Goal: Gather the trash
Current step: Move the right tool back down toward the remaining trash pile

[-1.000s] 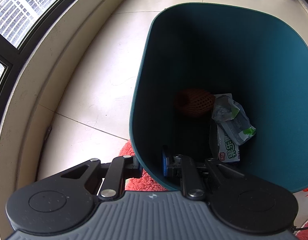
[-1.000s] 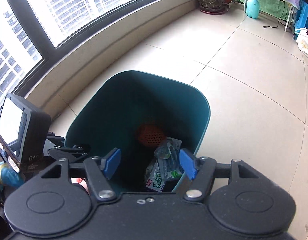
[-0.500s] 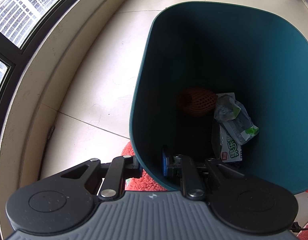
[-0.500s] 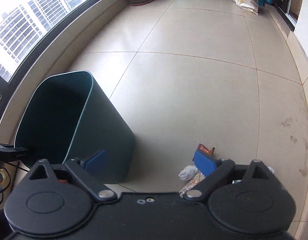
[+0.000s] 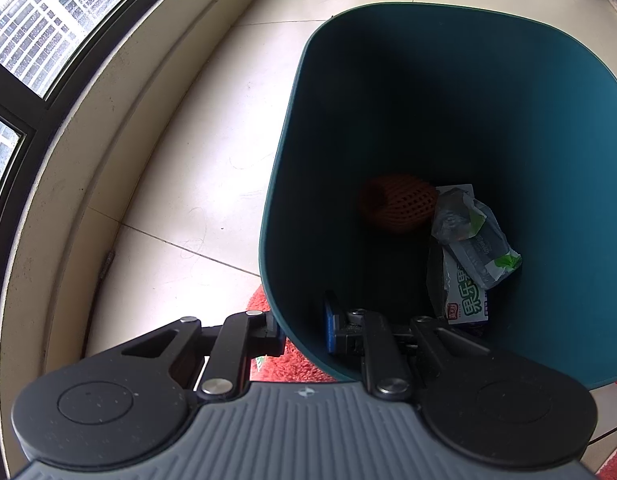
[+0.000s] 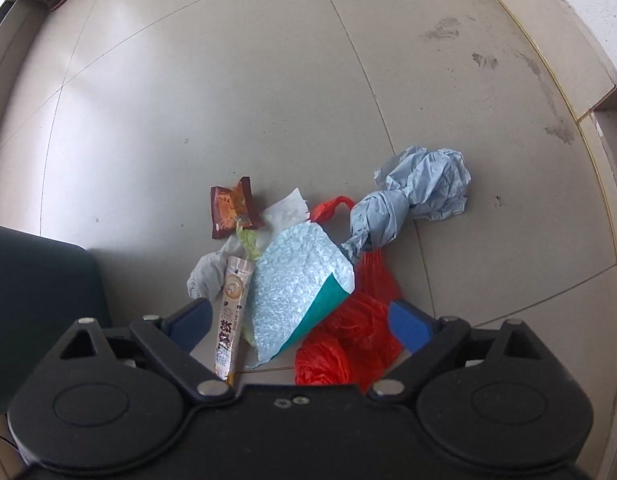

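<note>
The trash pile is lying on the floor tiles just beside the teal bin, which is already holding an orange net and wrappers. The right gripper is hovering over the pile, jaws spread and just closing slightly, straddling a bubble mailer without pressing. The left gripper is clamping the bin's rim.

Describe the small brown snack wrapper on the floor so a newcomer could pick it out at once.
Start from the pile of litter on the grey tiled floor in the right wrist view. The brown snack wrapper lies at the pile's far left edge, beside a white tissue. It is the only dark brown piece with an orange picture; its neighbours are white, pale blue or red.
</note>
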Demonstrator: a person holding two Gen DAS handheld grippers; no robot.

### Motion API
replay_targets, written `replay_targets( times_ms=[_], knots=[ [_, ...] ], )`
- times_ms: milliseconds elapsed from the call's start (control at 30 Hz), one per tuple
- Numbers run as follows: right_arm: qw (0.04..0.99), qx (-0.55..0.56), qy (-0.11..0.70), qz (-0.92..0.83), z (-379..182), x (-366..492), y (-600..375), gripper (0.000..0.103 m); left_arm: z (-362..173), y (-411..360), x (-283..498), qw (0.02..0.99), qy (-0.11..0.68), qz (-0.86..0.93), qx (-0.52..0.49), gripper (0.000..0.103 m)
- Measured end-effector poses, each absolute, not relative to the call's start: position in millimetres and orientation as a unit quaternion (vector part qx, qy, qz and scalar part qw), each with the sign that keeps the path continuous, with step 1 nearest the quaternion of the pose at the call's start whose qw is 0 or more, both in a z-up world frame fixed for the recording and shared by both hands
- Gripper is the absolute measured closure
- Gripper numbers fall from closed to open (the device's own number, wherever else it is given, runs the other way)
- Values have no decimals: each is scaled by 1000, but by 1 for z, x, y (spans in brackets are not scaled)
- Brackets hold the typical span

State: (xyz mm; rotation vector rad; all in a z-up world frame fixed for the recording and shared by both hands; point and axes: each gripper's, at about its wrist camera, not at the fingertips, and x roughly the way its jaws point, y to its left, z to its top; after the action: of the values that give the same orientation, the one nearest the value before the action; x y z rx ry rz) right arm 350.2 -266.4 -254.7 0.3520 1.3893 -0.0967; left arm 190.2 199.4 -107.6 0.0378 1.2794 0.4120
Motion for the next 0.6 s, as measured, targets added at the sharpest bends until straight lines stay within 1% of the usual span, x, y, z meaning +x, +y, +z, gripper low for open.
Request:
replay_targets(
  times_ms=[33, 100, 167, 200, 233, 267, 300, 367, 400, 433, 467, 500, 533, 567, 600],
  knots=[
    [752, 162, 636, -51, -261, 350, -267, 14, -108, 199, 190, 782, 593, 191, 18, 86],
    [749, 173, 637, -61, -270, 351, -268, 17, -108, 198, 190, 783, 592, 191, 20, 86],
    [742, 190, 639, -70, -280, 352, -270, 24, -109, 197, 189, 783, 591, 191, 23, 86],
    [738, 195, 641, -73, -286, 352, -270, 25, -109, 197, 189, 783, 591, 191, 24, 86],
    [735, 198, 644, -77, -291, 352, -269, 27, -110, 196, 189, 783, 591, 191, 26, 86],
    [733, 197, 646, -82, -295, 352, -268, 33, -110, 195, 189, 783, 591, 191, 27, 86],
    [733, 195, 646, -85, -298, 352, -267, 36, -110, 195, 189, 783, 591, 191, 27, 86],
    [731, 193, 648, -92, -304, 352, -266, 47, -111, 194, 189, 783, 591, 192, 28, 86],
    [731, 194, 648, -94, -305, 352, -266, 49, -111, 194, 189, 783, 591, 192, 27, 86],
    [731, 195, 647, -95, -306, 352, -266, 53, -111, 194, 189, 783, 591, 192, 28, 86],
    [731, 195, 647, -98, -306, 352, -267, 61, -111, 194, 189, 783, 591, 192, 28, 86],
    [731, 194, 646, -101, -306, 352, -267, 66, -111, 194, 189, 783, 591, 191, 28, 86],
    [731, 192, 647, -105, -307, 352, -268, 75, -112, 194, 189, 783, 591, 191, 27, 86],
    [730, 189, 647, -108, -307, 352, -268, 81, -112, 194, 189, 783, 591, 191, 27, 86],
    [730, 188, 647, -109, -307, 351, -269, 83, -112, 194, 189, 783, 591, 191, 26, 86]
  ],
)
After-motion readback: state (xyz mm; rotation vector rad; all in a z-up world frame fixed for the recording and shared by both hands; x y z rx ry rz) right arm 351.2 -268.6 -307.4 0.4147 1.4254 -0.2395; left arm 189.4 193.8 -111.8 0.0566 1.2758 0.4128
